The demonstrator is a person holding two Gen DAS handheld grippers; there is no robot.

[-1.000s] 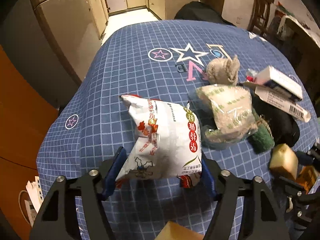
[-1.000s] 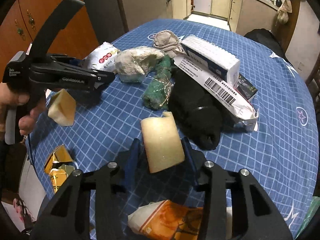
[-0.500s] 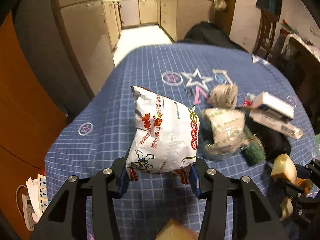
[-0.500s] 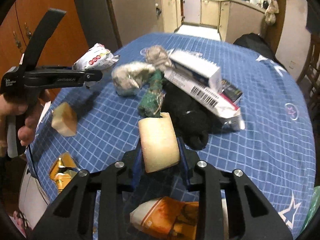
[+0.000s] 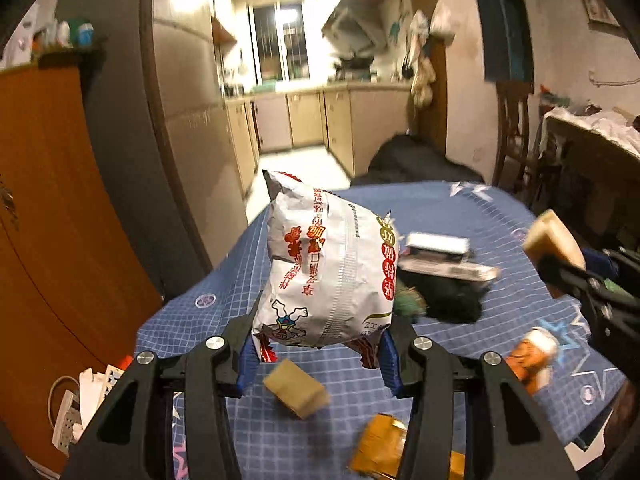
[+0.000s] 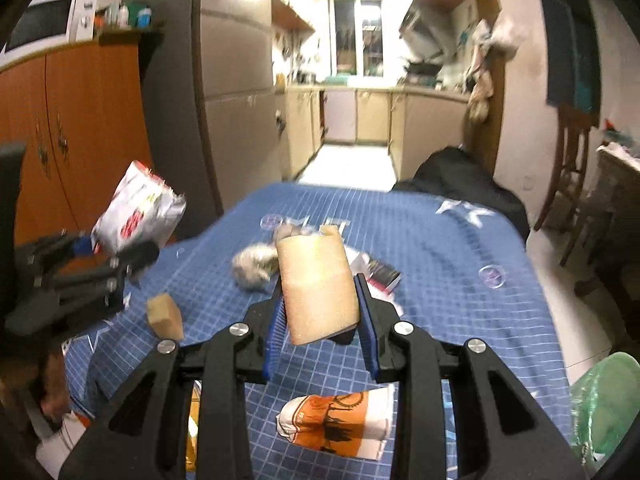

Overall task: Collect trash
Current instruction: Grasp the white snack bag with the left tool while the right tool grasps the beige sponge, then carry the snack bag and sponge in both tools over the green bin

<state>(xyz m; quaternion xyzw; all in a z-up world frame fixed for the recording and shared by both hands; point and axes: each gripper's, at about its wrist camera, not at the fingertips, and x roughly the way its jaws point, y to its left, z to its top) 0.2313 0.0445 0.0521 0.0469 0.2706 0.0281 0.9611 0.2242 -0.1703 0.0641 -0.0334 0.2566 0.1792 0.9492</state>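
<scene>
My left jaws carry the snack bag and my right jaws the sponge, both lifted clear of the surface, so air lies open beneath each. Ahead, a heap blocks the middle: a white box on a black bundle, and what seems a grey wad, blurred. Nearer me lie a tan block, a gold wrapper and an orange-printed cup. The far blue cloth is bare. A wooden cabinet walls the left.
</scene>
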